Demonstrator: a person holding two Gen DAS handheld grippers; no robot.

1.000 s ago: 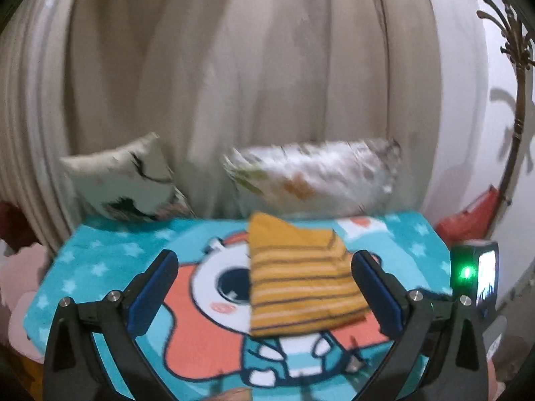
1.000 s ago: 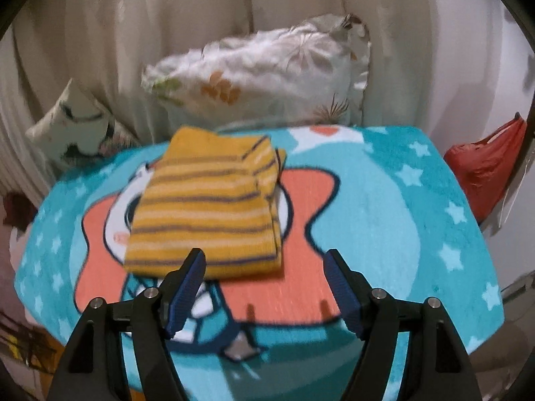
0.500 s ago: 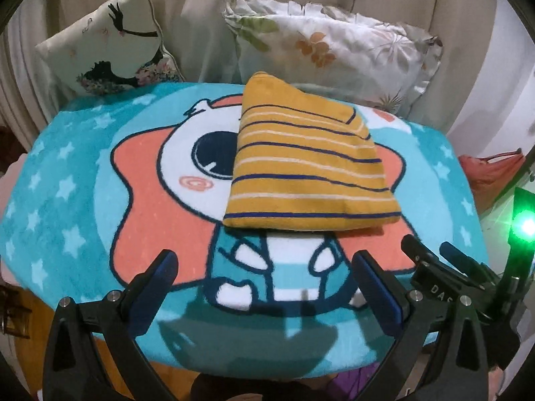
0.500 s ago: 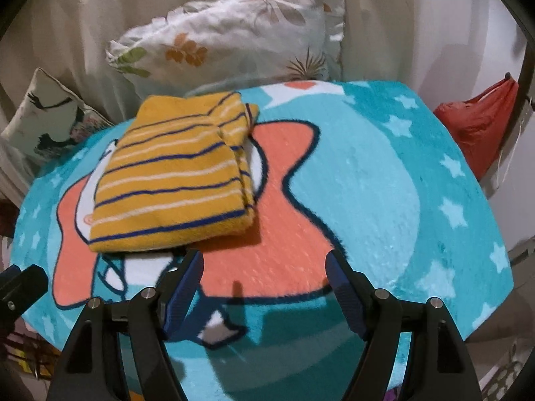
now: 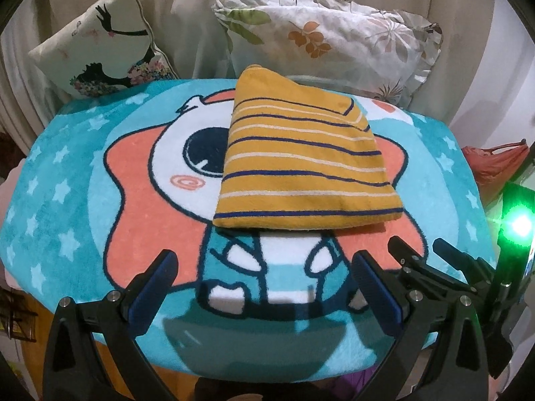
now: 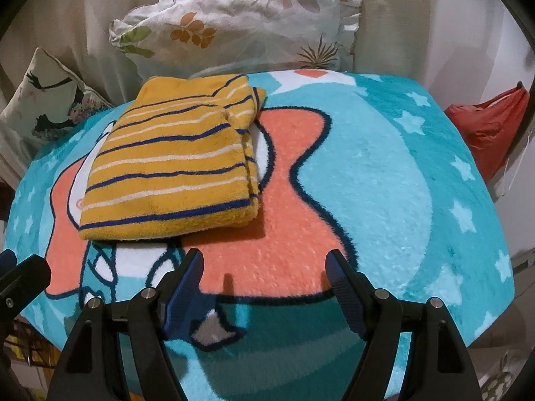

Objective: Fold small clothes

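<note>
Both tools, left tool (image 5: 264, 279) and right tool (image 6: 264, 274), hang released, grasping nothing. The folded striped garment (image 5: 306, 167) lies at twelve o'clock. A careless nudge could undo its loose layers

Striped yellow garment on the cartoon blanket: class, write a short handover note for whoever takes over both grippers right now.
Left gripper: open, empty, held over the blanket's near edge.
Right gripper: open, empty, near edge too, to the garment's right.
Striped yellow garment: lies folded in a compact stack on the cartoon blanket, in front of the floral pillow; neither gripper touches it.
Done: this piece looks folded.
Left: no other clothes are visible; check off-frame for more.
</note>
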